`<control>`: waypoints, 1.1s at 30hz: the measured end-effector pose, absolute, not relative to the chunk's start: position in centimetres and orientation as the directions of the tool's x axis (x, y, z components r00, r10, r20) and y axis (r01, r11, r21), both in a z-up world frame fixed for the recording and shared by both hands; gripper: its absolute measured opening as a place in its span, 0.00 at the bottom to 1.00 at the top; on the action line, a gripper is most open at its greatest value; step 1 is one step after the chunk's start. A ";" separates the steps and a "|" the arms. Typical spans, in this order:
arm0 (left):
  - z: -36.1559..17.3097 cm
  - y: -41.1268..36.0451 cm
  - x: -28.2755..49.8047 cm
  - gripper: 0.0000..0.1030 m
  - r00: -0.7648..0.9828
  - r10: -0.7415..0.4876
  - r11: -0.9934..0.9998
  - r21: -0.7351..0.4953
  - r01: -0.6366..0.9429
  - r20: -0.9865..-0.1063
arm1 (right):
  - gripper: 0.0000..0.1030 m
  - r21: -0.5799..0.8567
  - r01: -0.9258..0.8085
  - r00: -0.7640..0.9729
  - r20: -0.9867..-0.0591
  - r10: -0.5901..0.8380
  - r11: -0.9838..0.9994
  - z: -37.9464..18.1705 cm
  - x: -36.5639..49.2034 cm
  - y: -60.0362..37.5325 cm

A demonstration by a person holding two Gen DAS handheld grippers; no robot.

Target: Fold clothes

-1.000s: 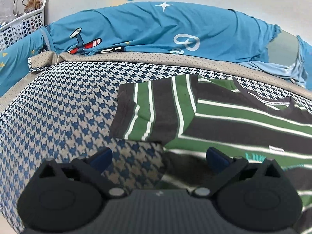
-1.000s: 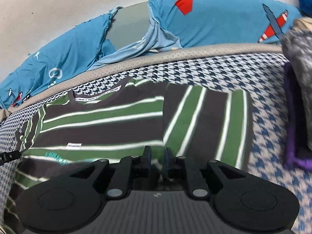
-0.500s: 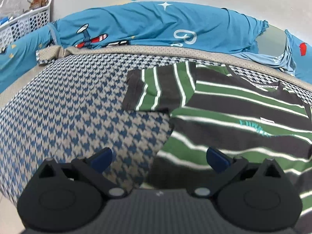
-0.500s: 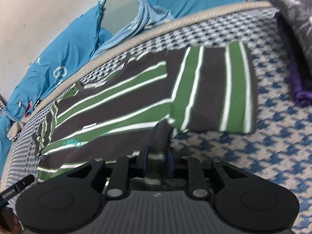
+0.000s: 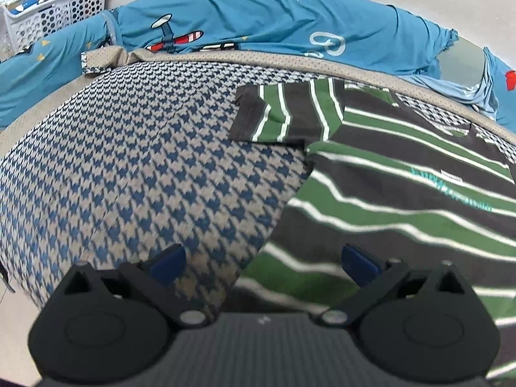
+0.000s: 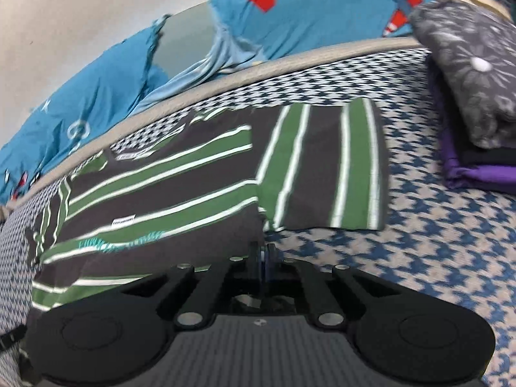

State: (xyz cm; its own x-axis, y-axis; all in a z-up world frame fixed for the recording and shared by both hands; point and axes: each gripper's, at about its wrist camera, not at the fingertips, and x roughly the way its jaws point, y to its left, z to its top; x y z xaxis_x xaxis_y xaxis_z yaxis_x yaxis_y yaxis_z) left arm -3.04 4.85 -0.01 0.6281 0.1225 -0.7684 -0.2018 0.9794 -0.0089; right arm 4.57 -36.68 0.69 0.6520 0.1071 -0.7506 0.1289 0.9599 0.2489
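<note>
My striped shirt lies flat on the houndstooth bed cover, sleeves spread to both sides; my left gripper hangs over the shirt's side edge with its jaws spread wide, nothing between them; my right gripper is clenched at the shirt's other edge below the sleeve, though I cannot tell whether cloth is pinched; a blue blanket lies behind.

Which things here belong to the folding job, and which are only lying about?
Job: striped T-shirt; left gripper, open; right gripper, shut.

Lying about: blue bedding; white basket; grey patterned cloth on purple fabric.
</note>
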 end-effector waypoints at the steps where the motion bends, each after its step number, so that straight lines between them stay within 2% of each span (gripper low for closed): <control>1: -0.1 4.8 -3.3 1.00 0.624 0.122 0.980 -0.008 -0.201 -0.772 | 0.03 0.239 0.135 0.646 -0.757 0.098 0.962 0.6 4.5 -36.7; 7: -1.0 4.6 -4.7 1.00 0.588 0.127 0.980 0.010 -0.198 -0.799 | 0.02 0.177 0.140 0.629 -0.776 0.050 0.974 0.2 4.7 -36.1; 11: -1.5 4.4 -5.7 1.00 0.570 0.118 0.982 0.011 -0.188 -0.813 | 0.04 0.269 0.190 0.630 -0.771 0.093 0.944 0.7 4.3 -37.5; 13: -1.4 4.2 -6.2 1.00 0.578 0.112 0.984 0.008 -0.180 -0.808 | 0.11 0.286 0.194 0.642 -0.760 0.099 0.938 1.2 3.6 -37.9; 23: -0.9 2.8 -7.6 1.00 0.608 0.090 0.990 0.003 -0.143 -0.788 | 0.12 0.326 0.153 0.638 -0.754 0.159 0.933 1.6 -0.5 -38.4; 27: -0.8 2.7 -8.0 1.00 0.615 0.093 0.990 0.009 -0.139 -0.783 | 0.17 0.336 0.120 0.631 -0.752 0.189 0.934 1.6 -2.4 -38.6; 33: -0.5 3.3 -8.3 1.00 0.615 0.096 0.987 -0.005 -0.160 -0.782 | 0.18 0.348 0.066 0.612 -0.754 0.238 0.935 1.6 -5.4 -38.5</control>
State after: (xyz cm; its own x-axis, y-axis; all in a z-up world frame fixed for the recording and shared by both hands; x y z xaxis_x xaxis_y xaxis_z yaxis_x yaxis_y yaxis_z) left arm -8.27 3.28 -0.54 0.6154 0.0963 -0.7823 -0.1603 0.9871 -0.0046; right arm -5.40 -38.50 1.60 0.6121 0.2378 -0.7541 0.0660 0.9350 0.3485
